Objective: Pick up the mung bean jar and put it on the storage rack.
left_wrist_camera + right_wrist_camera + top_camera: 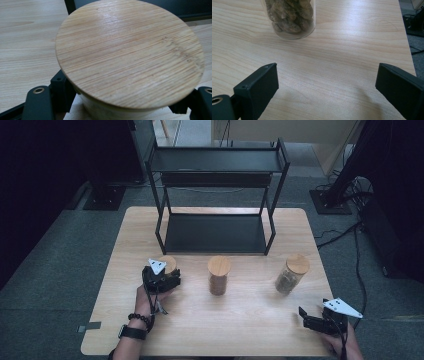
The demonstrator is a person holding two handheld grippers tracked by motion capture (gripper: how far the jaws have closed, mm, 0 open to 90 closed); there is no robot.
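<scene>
Left gripper [161, 276] jaws clenched on glass jar w/ round bamboo lid [130, 53] at table's left-front, not yet lifted toward black metal shelf rack [216, 167]; right gripper [320, 320] released, idle, two jars untouched.

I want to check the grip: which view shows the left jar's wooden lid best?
The left gripper view: the lid is close, grain plain, a jaw at each side. In the high view the lid is small, partly behind the left tool.

A jar [169, 266] with a round bamboo lid [130, 53] stands upright before the black shelf's left leg.
</scene>
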